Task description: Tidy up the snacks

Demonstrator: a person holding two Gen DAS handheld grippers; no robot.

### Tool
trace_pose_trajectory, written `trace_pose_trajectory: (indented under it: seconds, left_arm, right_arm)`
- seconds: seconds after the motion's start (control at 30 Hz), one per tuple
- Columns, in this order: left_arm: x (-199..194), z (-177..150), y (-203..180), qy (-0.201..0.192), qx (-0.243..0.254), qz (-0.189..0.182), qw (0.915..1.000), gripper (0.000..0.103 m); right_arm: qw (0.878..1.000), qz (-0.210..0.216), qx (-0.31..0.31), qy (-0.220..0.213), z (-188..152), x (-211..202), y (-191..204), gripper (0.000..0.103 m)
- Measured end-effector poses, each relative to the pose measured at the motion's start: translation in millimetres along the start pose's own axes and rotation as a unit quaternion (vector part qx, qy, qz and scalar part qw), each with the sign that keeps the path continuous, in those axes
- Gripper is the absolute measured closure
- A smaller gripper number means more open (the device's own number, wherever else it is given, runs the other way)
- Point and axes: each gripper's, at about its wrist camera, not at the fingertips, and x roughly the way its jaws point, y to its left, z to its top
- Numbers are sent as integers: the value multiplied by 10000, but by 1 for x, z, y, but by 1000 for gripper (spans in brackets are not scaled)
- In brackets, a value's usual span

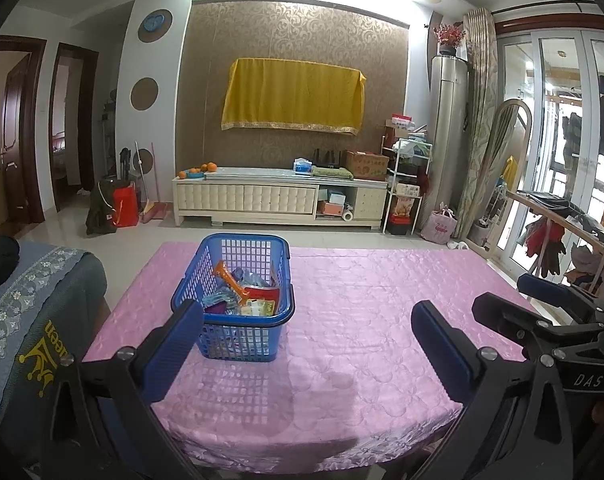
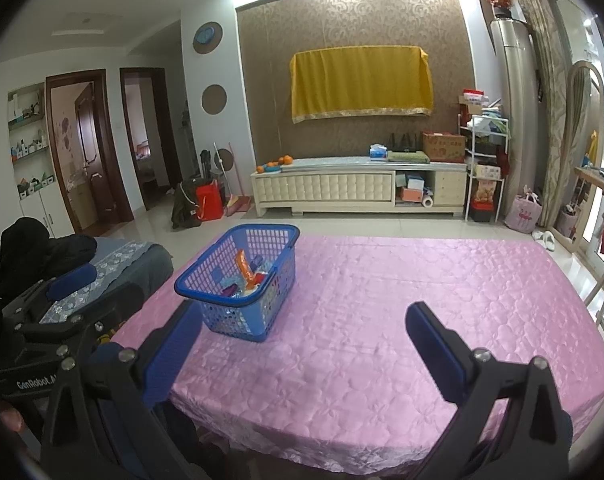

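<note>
— Plainly, the biggest thing here is the desk [image 1: 382, 320] under its pink quilted cloth [image 2: 382, 300], and most of it is bare. Where are the snacks?

— All in the blue basket [image 1: 238, 300], which stands on the left half of the desk, toward the near edge. An orange packet [image 1: 228, 280] pokes up among smaller wrappers; no loose snack shows on the cloth.

— And the two tools?

— The left gripper [image 1: 306, 328] has its fingers wide apart with nothing between them; its left finger overlaps the basket's near corner in the picture, though whether it touches cannot be told. The right gripper [image 2: 302, 332] is likewise spread and empty, hanging over the desk's near edge, to the right of the basket.

— How should the person go on?

— Judging from this, the sorting looks either done or not begun. Reaching in, one should come down from above, clear of the rim and handle [image 1: 246, 322], and pinch a single packet by its edge.

— Any writing?

— "DAS" [image 1: 588, 381] on one tool, "GenRobot.A" [image 2: 36, 383] on the other. The wrappers are too small to read.
</note>
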Motion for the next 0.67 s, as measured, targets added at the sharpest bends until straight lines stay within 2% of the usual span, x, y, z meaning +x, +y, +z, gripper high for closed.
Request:
trace_pose_trajectory:
  seconds: [0.67]
  left_arm:
    - [3, -2, 4, 105, -83, -38, 9999, 0]
  right_arm:
    - [10000, 7, 0, 54, -1, 2, -1, 0]
